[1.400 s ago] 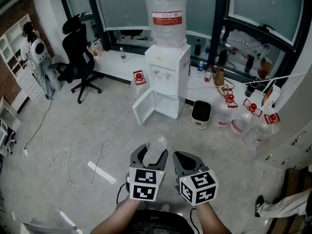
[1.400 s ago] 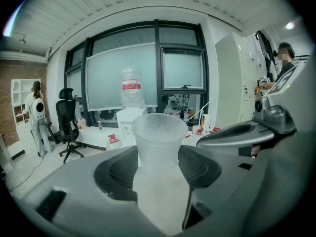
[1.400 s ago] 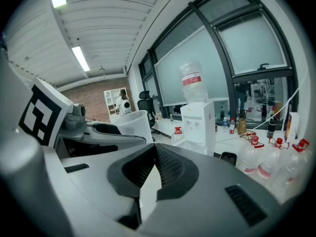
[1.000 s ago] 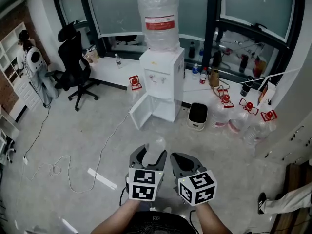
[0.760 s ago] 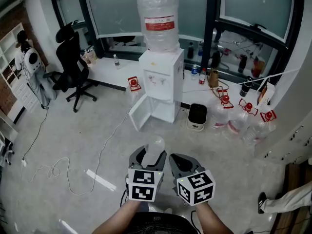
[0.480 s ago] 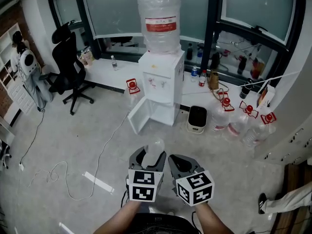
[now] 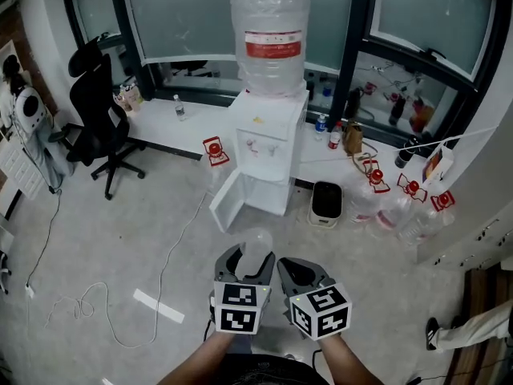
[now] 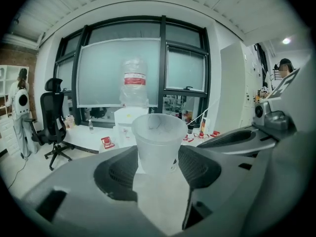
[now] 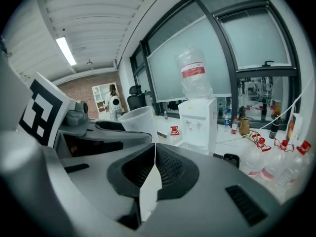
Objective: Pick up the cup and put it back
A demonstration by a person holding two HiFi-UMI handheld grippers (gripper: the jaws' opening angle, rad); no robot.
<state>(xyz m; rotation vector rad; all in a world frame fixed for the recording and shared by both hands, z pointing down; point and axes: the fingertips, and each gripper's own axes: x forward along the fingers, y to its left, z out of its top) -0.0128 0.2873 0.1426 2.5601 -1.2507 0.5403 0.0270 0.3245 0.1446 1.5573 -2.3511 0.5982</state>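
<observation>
**Cup up in the left gripper, right gripper shut on nothing**

Wide grey concrete floor (image 7: pixel 120 239) fills the head view, with a thin white cable (image 7: pixel 80 307) looping across it at the left; at the far side stands the white floor-standing water dispenser (image 7: pixel 268 147), its lower cabinet door (image 7: pixel 226 201) hanging open, a big clear plastic water bottle with a red label (image 7: pixel 271 34) upside down on top; off to the left, a black wheeled office chair (image 7: pixel 94 107); to the dispenser's right, a cluster of clear water jugs with red handles (image 7: pixel 385 207) on the floor, and just beside the dispenser a small black bin (image 7: pixel 326 201).

Down at the bottom edge, both tools side by side, marker cubes up; the left gripper (image 7: pixel 244 265) has its jaws narrowed onto the translucent white plastic cup (image 8: pixel 159 142), pads pressing its lower wall from both sides; the cup sits upright, mouth up, held in the air above the floor, well apart from the dispenser; the right gripper (image 9: pixel 154 167) has its jaws pressed together, nothing between them, just beside the left.
</observation>
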